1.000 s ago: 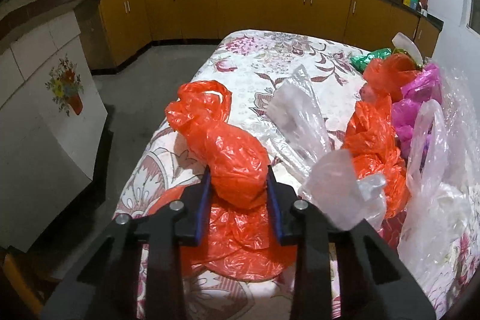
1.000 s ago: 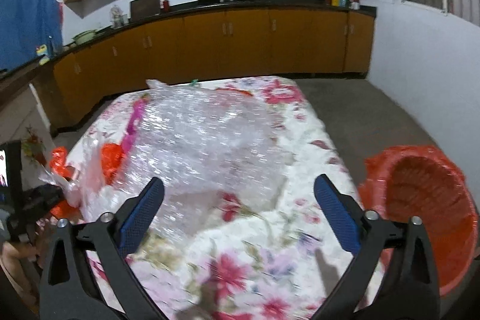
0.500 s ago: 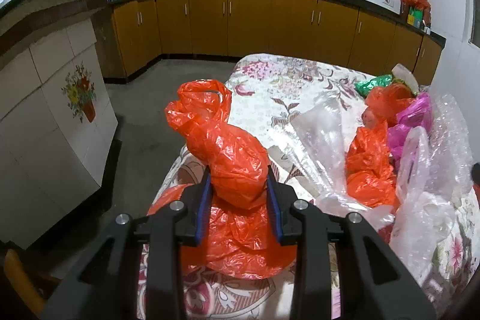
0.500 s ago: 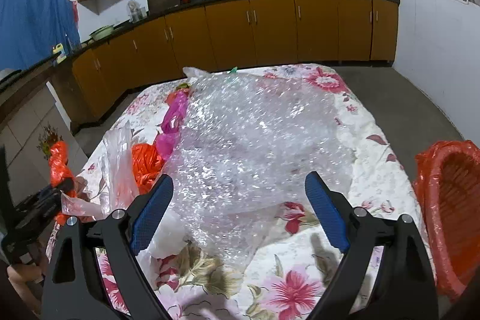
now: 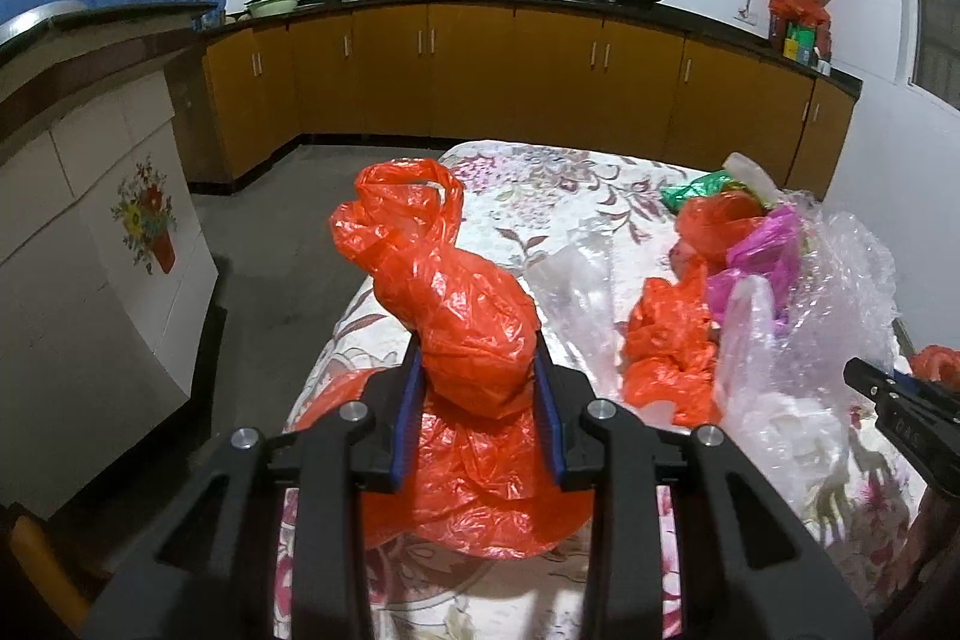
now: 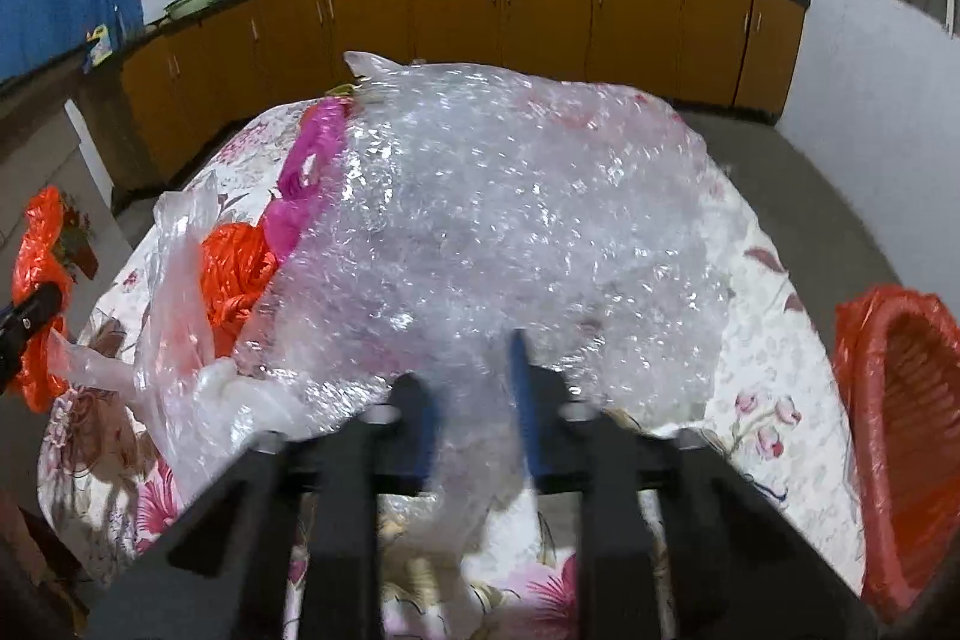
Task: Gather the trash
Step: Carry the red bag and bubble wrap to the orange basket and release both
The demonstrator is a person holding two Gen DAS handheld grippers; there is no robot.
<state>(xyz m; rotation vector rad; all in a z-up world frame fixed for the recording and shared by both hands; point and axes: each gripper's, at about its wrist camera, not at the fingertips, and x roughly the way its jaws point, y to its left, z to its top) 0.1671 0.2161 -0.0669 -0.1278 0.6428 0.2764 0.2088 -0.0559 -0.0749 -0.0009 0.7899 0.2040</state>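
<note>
My left gripper [image 5: 477, 394] is shut on a crumpled orange plastic bag [image 5: 444, 292], lifted a little over the left edge of the floral-clothed table [image 5: 540, 184]. My right gripper [image 6: 474, 388] is shut on the near edge of a big sheet of bubble wrap [image 6: 516, 220] that covers the middle of the table. An orange basket [image 6: 900, 430] lined with an orange bag stands on the floor at the right in the right wrist view. Beside the bubble wrap lie a pink bag [image 6: 309, 172], another orange bag [image 6: 234, 274] and a clear bag [image 6: 174, 280].
Brown kitchen cabinets [image 5: 480, 70] with a dark counter run along the back wall. A white tiled counter [image 5: 90, 220] stands left of the table across a strip of grey floor [image 5: 288, 244]. A green wrapper [image 5: 696, 190] lies at the table's far right.
My right gripper has gone from wide open to shut on the near edge of the bubble wrap while moving forward and down. My left gripper has risen with the orange bag in it.
</note>
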